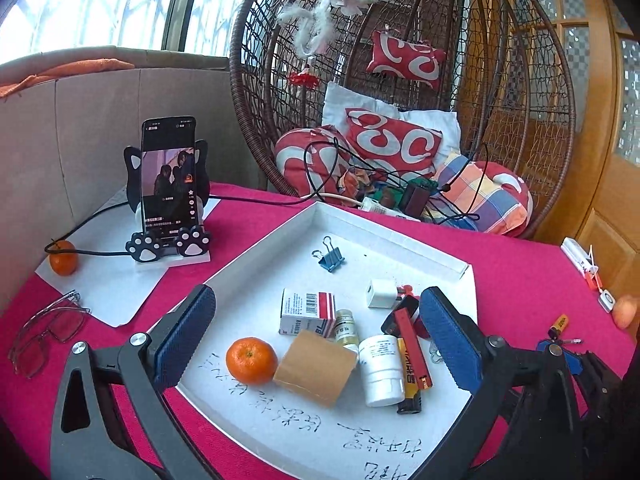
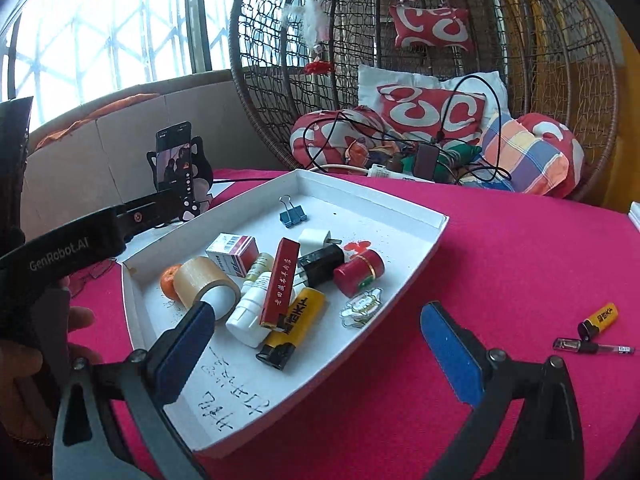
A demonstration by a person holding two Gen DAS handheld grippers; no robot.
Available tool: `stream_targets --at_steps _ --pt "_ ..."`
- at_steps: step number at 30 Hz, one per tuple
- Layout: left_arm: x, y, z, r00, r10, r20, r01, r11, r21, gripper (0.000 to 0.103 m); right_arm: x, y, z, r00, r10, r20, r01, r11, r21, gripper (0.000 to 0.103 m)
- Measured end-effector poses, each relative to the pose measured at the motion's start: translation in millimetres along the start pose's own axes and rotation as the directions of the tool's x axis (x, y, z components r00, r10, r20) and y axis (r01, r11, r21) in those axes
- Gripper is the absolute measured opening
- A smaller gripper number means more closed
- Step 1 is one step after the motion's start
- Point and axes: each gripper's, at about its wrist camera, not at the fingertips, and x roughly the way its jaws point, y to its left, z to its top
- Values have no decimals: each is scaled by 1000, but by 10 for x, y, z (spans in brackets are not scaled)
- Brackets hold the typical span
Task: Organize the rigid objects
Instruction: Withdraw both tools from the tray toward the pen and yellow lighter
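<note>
Both my claws, left claw (image 1: 316, 340) and right claw (image 2: 320, 344), spread empty; reaching the lighter (image 2: 599, 320) at three o'clock could knock the tray (image 2: 400, 204).

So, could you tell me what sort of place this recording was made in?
Most likely a home sunroom or enclosed balcony. A wicker hanging egg chair filled with cushions stands behind a round table under a pink cloth, large barred windows let daylight in, and a phone sits propped on a cat-shaped stand.
</note>
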Motion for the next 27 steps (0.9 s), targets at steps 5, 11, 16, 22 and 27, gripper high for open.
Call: stream_targets --at_steps 5,11,16,22,27 --pt "-12 -240 -34 999 -39 -8 39 998 46 103 -275 -579 -202 995 -96 -8 96 988 121 103" --pt "-5 -796 -155 992 -114 -51 121 979 162 103 -728 -1499 -438 958 -285 -29 279 907 314 103" --pt "42 -1396 -350 956 -250 -152 282 928 245 103 -1107 -2071 -630 904 -422 -71 414 819 398 103" --pt "247 -2120 -685 870 -353 -343 454 845 283 103 -1198 -2486 -870 906 -394 -155 417 764 493 103" --pt "381 -2337 -865 839 -371 -398 492 830 263 103 -1179 -2502 -669 925 -364 -108 369 796 480 103"
